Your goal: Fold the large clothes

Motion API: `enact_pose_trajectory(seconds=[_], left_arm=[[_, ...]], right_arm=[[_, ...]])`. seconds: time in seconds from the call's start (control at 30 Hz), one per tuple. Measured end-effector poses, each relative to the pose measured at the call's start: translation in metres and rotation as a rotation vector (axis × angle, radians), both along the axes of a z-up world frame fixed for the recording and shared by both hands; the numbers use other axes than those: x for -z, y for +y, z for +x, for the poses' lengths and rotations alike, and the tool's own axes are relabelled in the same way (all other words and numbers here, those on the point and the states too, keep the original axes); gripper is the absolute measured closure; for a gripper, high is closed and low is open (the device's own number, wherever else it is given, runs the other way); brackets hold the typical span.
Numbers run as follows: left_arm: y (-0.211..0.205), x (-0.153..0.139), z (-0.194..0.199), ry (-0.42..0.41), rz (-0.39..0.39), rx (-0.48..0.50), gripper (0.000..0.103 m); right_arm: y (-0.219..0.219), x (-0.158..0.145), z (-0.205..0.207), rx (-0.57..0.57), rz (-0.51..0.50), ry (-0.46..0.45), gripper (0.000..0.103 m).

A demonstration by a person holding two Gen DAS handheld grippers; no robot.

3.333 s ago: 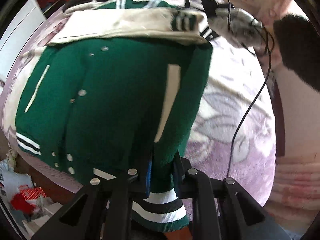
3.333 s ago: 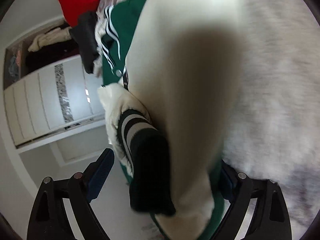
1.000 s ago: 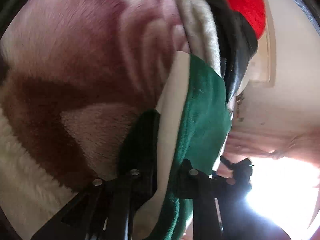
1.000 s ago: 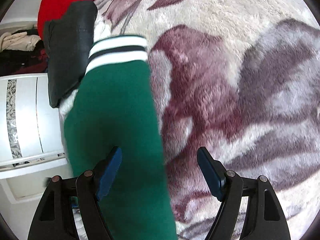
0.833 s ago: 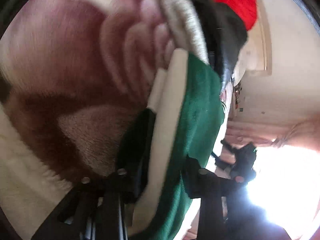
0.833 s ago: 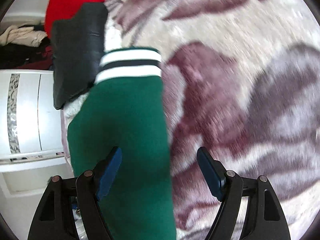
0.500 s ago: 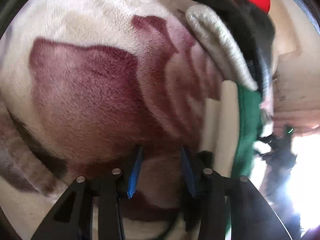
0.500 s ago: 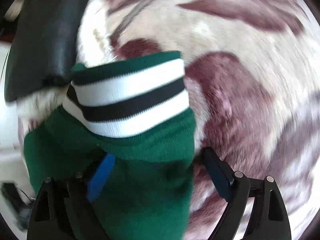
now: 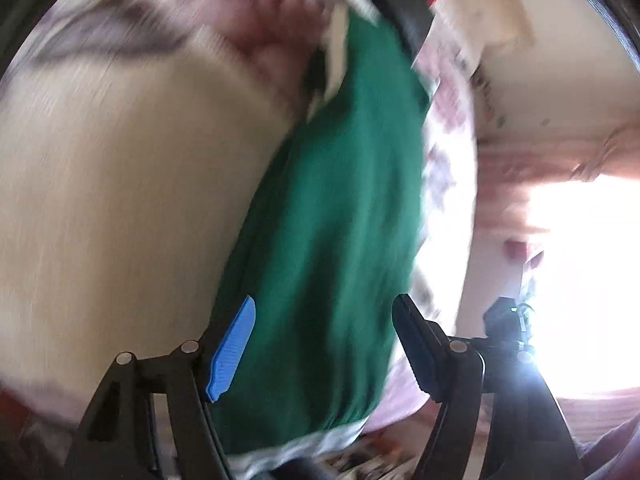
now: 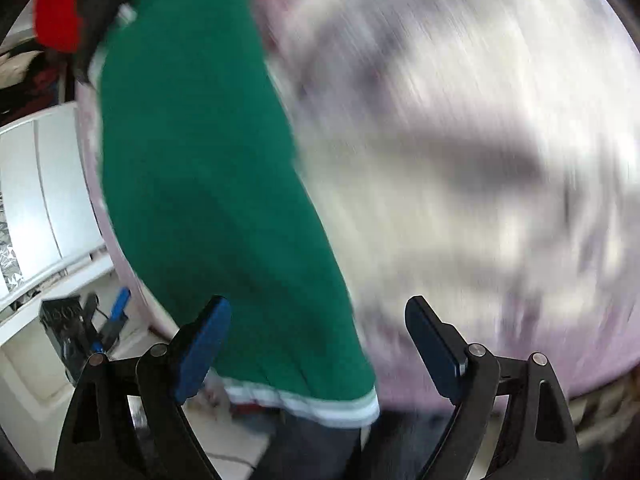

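Observation:
The green jacket (image 9: 344, 220) lies folded into a long narrow strip on the fluffy blanket (image 9: 120, 180). In the left wrist view my left gripper (image 9: 322, 344) hovers over the strip with its jaws opening. The cloth shows between the fingers, but the blue pad (image 9: 232, 348) does not press on it. In the right wrist view the jacket (image 10: 208, 184) runs up the left side, its striped hem (image 10: 320, 400) nearest me. My right gripper (image 10: 316, 336) stands open above that hem end, holding nothing. Both views are blurred by motion.
A red garment (image 10: 56, 12) and a black one (image 10: 100, 0) are piled at the far end of the bed. White wardrobe doors (image 10: 48, 184) stand to the left beyond the bed's edge. A bright window (image 9: 580, 280) glares on the right. The blanket (image 10: 460, 160) spreads wide beside the jacket.
My left gripper has let go of the jacket's edge, opened and drawn back and up. My right gripper has pulled back along the jacket, from the striped cuff towards the hem.

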State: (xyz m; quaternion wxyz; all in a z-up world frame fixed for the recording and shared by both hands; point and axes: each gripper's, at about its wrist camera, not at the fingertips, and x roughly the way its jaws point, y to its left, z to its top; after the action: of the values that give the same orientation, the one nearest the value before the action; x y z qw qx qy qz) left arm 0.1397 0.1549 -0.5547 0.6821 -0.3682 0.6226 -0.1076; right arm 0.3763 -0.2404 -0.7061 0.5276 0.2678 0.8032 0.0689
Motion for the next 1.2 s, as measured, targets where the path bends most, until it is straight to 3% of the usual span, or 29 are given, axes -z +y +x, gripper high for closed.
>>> enact_pose_trajectory(seconds=[0.03,0.13,0.27,0.33,0.37,0.4,0.47,0.57,0.7,0.73,0.77,0.8,0.87,0.9,1.07,1.17,1.2], left_arm=[[-0.008,0.006,-0.019,0.046,0.032,0.017,0.034],[-0.022,0.018,-0.068,0.153,0.084,0.031,0.034],[-0.035,0.017,-0.108,0.178,0.157,0.046,0.037],[-0.038,0.01,-0.114,0.142,0.226,0.042,0.09],[-0.036,0.012,-0.117,0.135,0.238,0.034,0.091],[-0.03,0.007,-0.119,0.109,0.228,0.0,0.096],[-0.02,-0.002,-0.135,0.081,0.228,-0.018,0.098],[0.009,0.018,-0.171,0.116,0.251,0.009,0.098],[0.023,0.015,-0.173,0.124,0.161,-0.028,0.095],[0.029,0.007,-0.173,0.117,0.148,-0.032,0.095],[0.035,0.001,-0.173,0.102,0.12,-0.04,0.094],[0.041,-0.006,-0.173,0.075,0.096,-0.052,0.088],[0.052,-0.007,-0.178,0.036,0.071,-0.063,0.057],[0.057,-0.004,-0.176,0.023,0.055,-0.078,0.024],[0.041,0.053,-0.148,0.012,-0.059,-0.109,0.022],[0.03,0.07,-0.132,-0.02,-0.044,-0.083,0.022],[0.026,0.069,-0.13,-0.045,-0.026,-0.076,0.028]], right_arm=[[-0.002,0.011,-0.038,0.029,0.03,0.052,0.013],[-0.003,0.036,-0.1,0.087,0.093,0.122,0.013],[0.007,0.061,-0.158,0.101,0.152,0.135,0.013],[0.017,0.072,-0.17,0.119,0.194,0.123,0.023],[0.021,0.075,-0.174,0.137,0.217,0.097,0.063],[0.023,0.077,-0.175,0.151,0.221,0.077,0.096],[0.022,0.069,-0.178,0.184,0.192,0.044,0.097],[0.024,0.062,-0.184,0.16,0.117,0.008,0.097],[0.03,0.079,-0.181,0.143,0.133,0.058,0.095],[0.032,0.076,-0.176,0.122,0.165,0.059,0.09],[0.032,0.07,-0.171,0.099,0.187,0.05,0.079],[0.028,0.064,-0.164,0.085,0.196,0.034,0.059],[0.018,0.052,-0.158,0.081,0.237,-0.028,0.028],[0.013,0.052,-0.155,0.094,0.257,-0.053,0.026],[0.011,0.092,-0.145,0.157,0.389,-0.094,0.026],[0.025,0.129,-0.137,0.186,0.471,-0.082,0.024],[0.033,0.136,-0.138,0.181,0.475,-0.083,0.022]])
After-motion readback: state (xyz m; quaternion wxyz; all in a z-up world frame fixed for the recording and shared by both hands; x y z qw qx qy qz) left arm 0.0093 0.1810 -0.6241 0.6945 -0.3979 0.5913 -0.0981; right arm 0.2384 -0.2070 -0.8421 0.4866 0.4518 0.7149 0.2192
